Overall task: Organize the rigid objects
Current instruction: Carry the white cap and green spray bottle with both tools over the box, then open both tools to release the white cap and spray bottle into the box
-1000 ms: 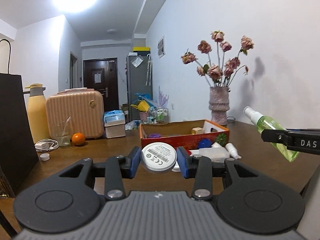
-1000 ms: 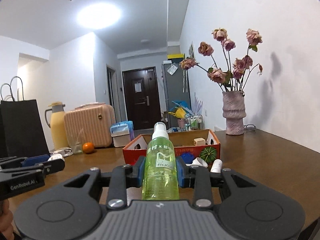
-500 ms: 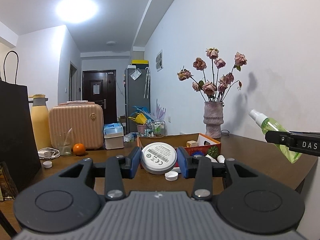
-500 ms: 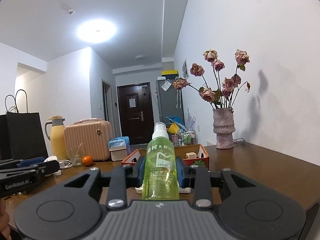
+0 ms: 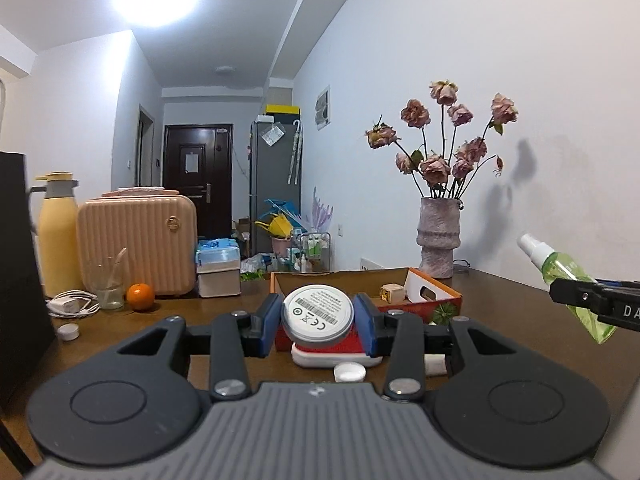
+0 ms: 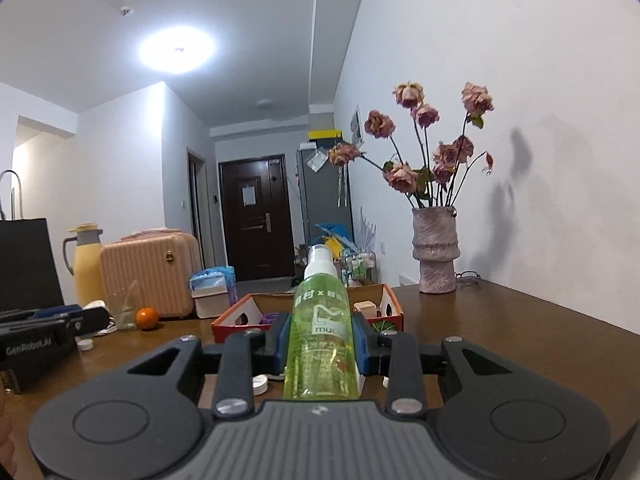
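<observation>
My left gripper (image 5: 317, 322) is shut on a round white tin (image 5: 317, 313), its labelled underside turned toward the camera. My right gripper (image 6: 320, 344) is shut on an upright green spray bottle (image 6: 321, 336) with a white nozzle. That bottle (image 5: 568, 280) and the right gripper's black finger show at the right edge of the left wrist view. Beyond both grippers stands an open orange cardboard box (image 5: 424, 292) (image 6: 240, 316) holding several small items. In front of the box on the brown table lie a flat white case (image 5: 332, 358) and a small white cap (image 5: 349, 372).
A vase of dried roses (image 5: 438, 236) stands by the right wall. Far left on the table are a peach suitcase (image 5: 138, 240), a yellow flask (image 5: 58, 232), a glass (image 5: 106, 280), an orange (image 5: 140, 296), a charger cable (image 5: 74, 304), a black bag (image 5: 20, 260).
Both grippers drew back from the box, then came forward again, ending a little farther back and higher than a second ago. Both still hold their objects.
</observation>
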### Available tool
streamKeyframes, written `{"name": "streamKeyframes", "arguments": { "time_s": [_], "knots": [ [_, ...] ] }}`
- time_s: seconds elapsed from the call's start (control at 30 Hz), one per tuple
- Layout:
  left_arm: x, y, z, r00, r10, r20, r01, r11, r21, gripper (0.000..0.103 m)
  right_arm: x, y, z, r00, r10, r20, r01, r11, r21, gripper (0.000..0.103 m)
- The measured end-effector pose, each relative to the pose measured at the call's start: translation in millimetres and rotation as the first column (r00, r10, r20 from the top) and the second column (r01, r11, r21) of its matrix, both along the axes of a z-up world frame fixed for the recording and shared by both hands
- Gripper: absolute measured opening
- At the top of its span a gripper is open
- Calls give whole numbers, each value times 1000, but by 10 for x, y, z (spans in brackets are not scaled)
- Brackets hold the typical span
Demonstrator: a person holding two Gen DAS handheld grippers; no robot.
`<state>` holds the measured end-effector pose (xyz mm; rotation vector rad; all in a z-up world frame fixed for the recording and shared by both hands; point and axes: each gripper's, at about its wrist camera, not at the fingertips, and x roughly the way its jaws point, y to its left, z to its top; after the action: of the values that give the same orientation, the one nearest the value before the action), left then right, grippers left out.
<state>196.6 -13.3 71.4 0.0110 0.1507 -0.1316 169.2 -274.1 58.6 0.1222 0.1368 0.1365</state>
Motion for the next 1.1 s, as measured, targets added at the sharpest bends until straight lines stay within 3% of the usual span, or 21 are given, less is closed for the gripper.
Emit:
{"name": "streamKeyframes", "arguments": {
  "time_s": [0.1,0.23,0.37,0.47,0.6,0.73,0.83,0.97,1.1],
  "knots": [
    [432,35,77,998,-43,-42,41,999,-29,40,364,-84,80,1000,19,-16,-19,1000,21,30],
    [1035,34,171,997,-44,-68,43,999,-16,40,893,-209,177,996,77,-47,-72,993,93,30],
    [1716,26,237,991,-53,-122,50,998,-24,40,1530,-224,259,995,74,-67,-72,997,43,30],
    [2320,28,237,976,-68,-208,58,997,-54,40,2132,-276,262,983,100,-151,-93,994,52,30],
    [3082,-28,95,947,-59,-315,54,998,-25,40,2979,-306,167,945,103,-311,-91,994,54,30],
    [3707,-134,-137,921,-4,-389,27,998,54,40,3748,-256,-73,888,42,-458,-66,997,-38,31],
    [4096,-173,-355,886,16,-464,28,996,88,40,4183,-193,-305,843,-32,-537,-38,992,-120,30],
    [4374,-206,-573,855,7,-519,73,988,133,41,4512,-23,-519,803,-89,-589,-63,970,-233,30],
    [4467,-216,-717,841,32,-540,63,986,157,38,4685,117,-686,793,-165,-586,-76,928,-364,30]
  ]
}}
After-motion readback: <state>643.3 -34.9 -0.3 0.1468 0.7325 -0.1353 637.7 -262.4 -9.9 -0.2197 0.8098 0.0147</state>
